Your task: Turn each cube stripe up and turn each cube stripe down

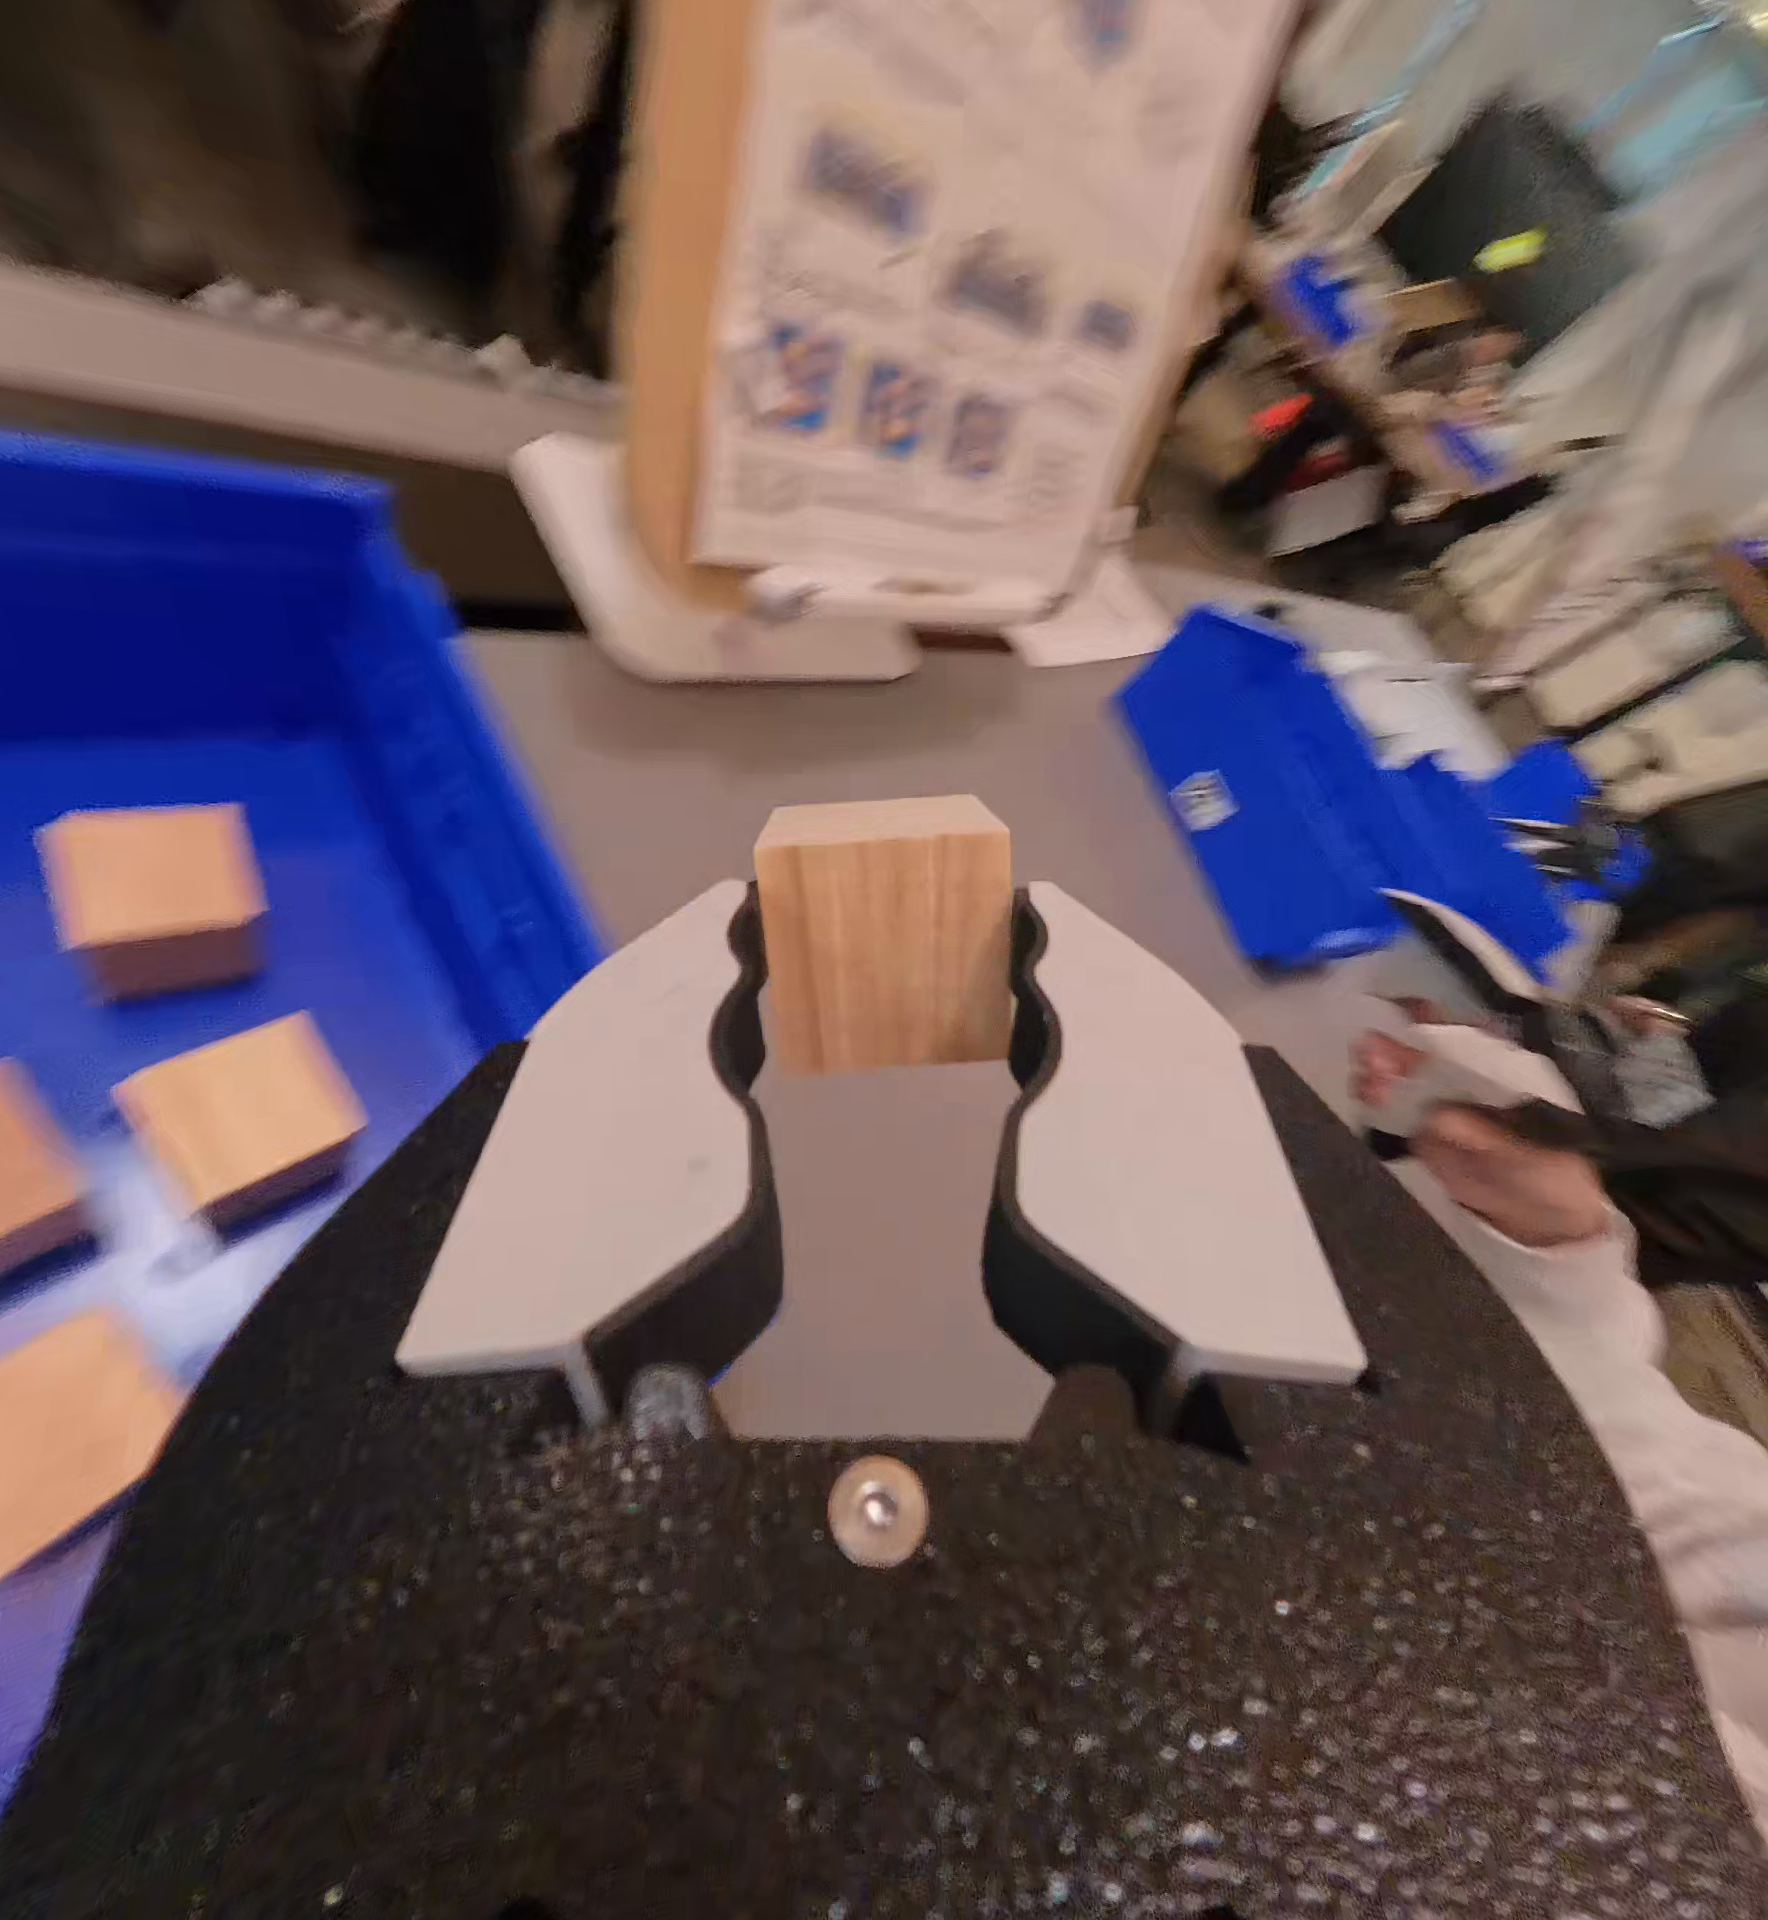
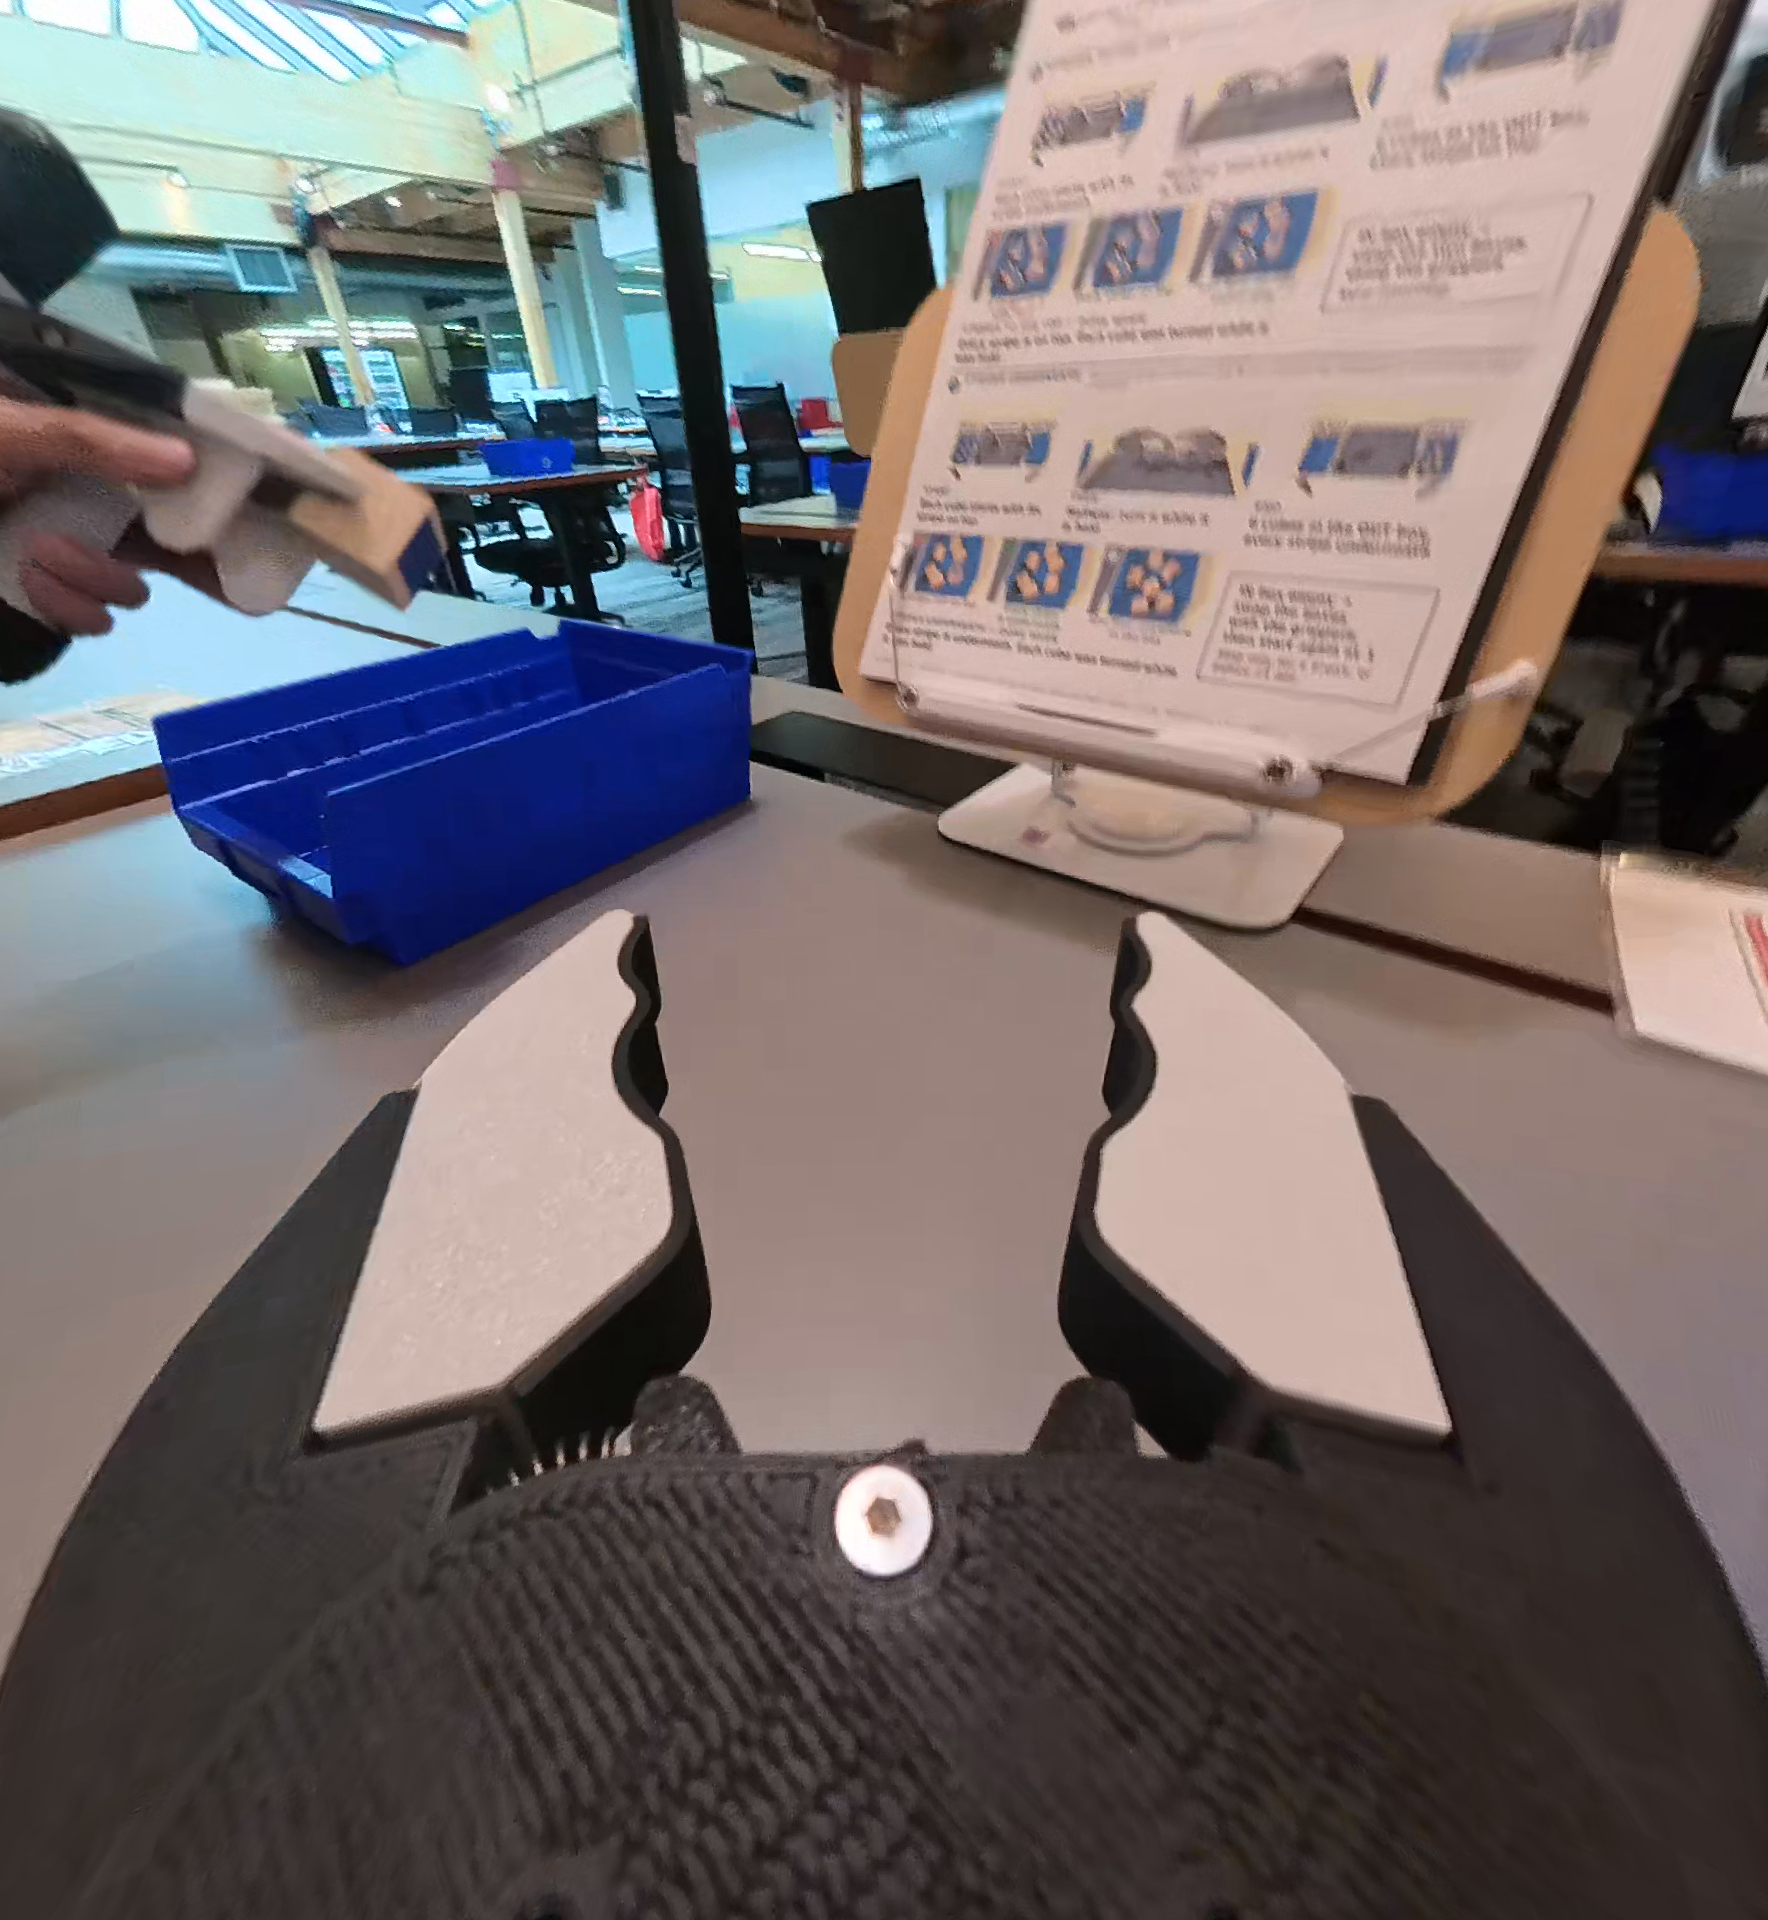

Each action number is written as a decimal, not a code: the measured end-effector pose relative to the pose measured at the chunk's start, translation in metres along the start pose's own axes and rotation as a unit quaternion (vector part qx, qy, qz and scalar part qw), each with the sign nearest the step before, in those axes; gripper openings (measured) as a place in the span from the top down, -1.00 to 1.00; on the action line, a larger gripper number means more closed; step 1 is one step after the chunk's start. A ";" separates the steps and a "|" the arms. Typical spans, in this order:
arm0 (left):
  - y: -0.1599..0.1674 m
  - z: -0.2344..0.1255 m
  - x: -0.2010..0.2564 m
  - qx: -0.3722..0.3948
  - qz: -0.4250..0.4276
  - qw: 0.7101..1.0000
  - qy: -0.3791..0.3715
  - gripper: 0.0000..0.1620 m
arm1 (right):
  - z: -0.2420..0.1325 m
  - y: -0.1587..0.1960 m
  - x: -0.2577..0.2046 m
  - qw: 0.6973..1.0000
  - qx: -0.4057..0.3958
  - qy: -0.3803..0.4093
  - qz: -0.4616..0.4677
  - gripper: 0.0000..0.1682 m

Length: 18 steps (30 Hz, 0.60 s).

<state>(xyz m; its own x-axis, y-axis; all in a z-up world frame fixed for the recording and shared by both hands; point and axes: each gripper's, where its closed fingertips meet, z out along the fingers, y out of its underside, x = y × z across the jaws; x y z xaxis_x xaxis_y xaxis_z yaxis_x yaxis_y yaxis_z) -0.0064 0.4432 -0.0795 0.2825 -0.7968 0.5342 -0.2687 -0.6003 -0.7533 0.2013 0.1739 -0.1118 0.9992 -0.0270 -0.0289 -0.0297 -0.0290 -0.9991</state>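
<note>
- The left hand-held gripper (image 1: 885,971) is clamped on a wooden cube (image 1: 882,940), carried in the air just right of the blue bin (image 1: 412,665) holding four more cubes (image 1: 236,1112).
- In the right wrist view a blue stripe (image 2: 426,556) shows on the cube's outer end.
- The right hand-held gripper (image 2: 885,997) hangs wide open and empty over the counter (image 2: 859,1091).
- This looks like mid-turn; next, roll the wrist until the stripe faces correctly, then set the cube down.
</note>
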 end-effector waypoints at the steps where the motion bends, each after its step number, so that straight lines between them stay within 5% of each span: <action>1: -0.003 -0.001 0.020 0.015 0.010 0.999 0.041 0.45 | 0.004 -0.006 -0.005 1.000 0.007 -0.008 -0.019 -0.01; 6: 0.016 0.014 0.102 0.024 0.000 0.976 0.215 0.45 | 0.022 -0.040 -0.050 0.987 0.082 -0.097 -0.102 -0.03; 11: 0.052 0.037 0.167 0.003 -0.026 0.933 0.358 0.45 | 0.026 -0.058 -0.101 0.932 0.137 -0.181 -0.282 -0.05; 18: 0.092 0.053 0.221 -0.030 -0.060 0.871 0.487 0.45 | 0.013 -0.068 -0.124 0.899 0.169 -0.255 -0.314 0.08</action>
<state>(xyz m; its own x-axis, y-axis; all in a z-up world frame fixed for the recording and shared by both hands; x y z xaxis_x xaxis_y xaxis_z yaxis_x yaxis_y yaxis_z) 0.0802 0.2156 -0.0505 -0.5950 -0.3917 0.7018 -0.3468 -0.6626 -0.6639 0.0800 0.1923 -0.0407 0.7012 0.3524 0.6197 0.4670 0.4296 -0.7728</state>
